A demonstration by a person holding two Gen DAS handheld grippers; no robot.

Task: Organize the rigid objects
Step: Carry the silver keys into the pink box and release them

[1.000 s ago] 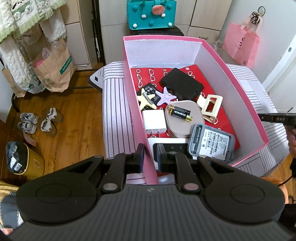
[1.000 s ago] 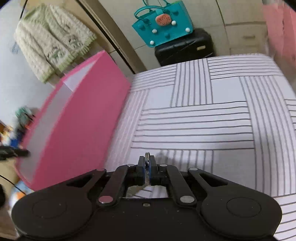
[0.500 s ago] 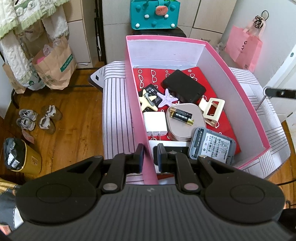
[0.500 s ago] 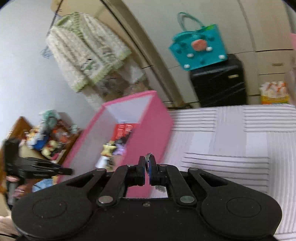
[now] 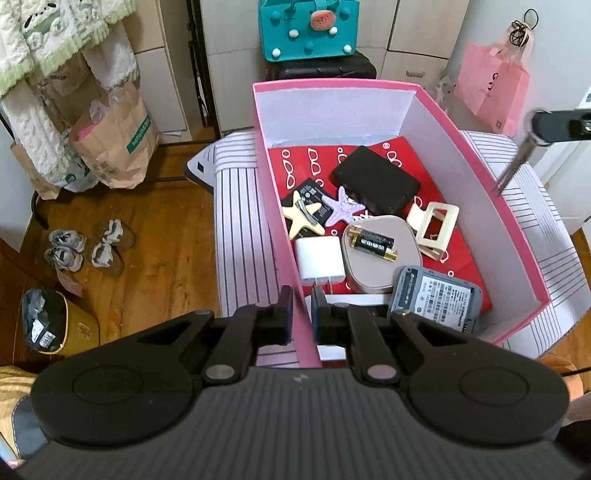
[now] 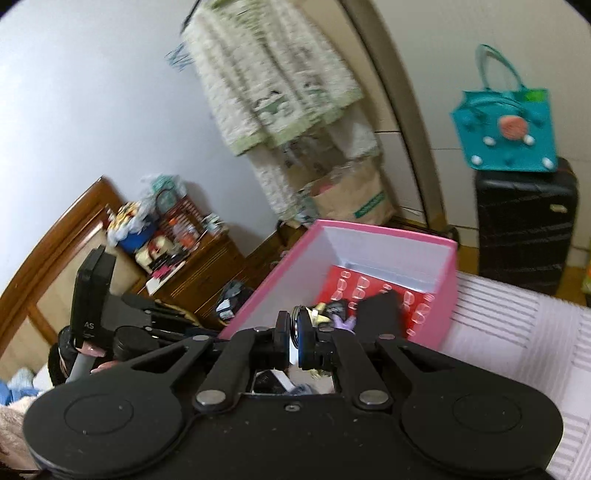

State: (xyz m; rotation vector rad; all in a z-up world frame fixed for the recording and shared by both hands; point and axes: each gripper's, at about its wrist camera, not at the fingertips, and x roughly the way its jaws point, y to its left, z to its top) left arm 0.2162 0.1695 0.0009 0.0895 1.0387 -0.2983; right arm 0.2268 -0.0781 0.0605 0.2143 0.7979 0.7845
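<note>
While the left gripper (image 5: 302, 310) clamped the near wall of the pink box (image 5: 480, 192), the right gripper (image 6: 294, 334) pinched a small metal ring (image 6: 295, 320) above the box's rim. This looked like the carry-in step; next, probably, lowering over a bare patch and releasing.

The right claw (image 6: 294, 328) pinches what looks like a metal ring (image 6: 295, 320) above the pink box (image 6: 373, 258).

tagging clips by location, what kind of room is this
Probably a bedroom at home: a knitted cardigan hangs by the wall, small shoes sit on the wooden floor, and a black suitcase stands nearby.
</note>
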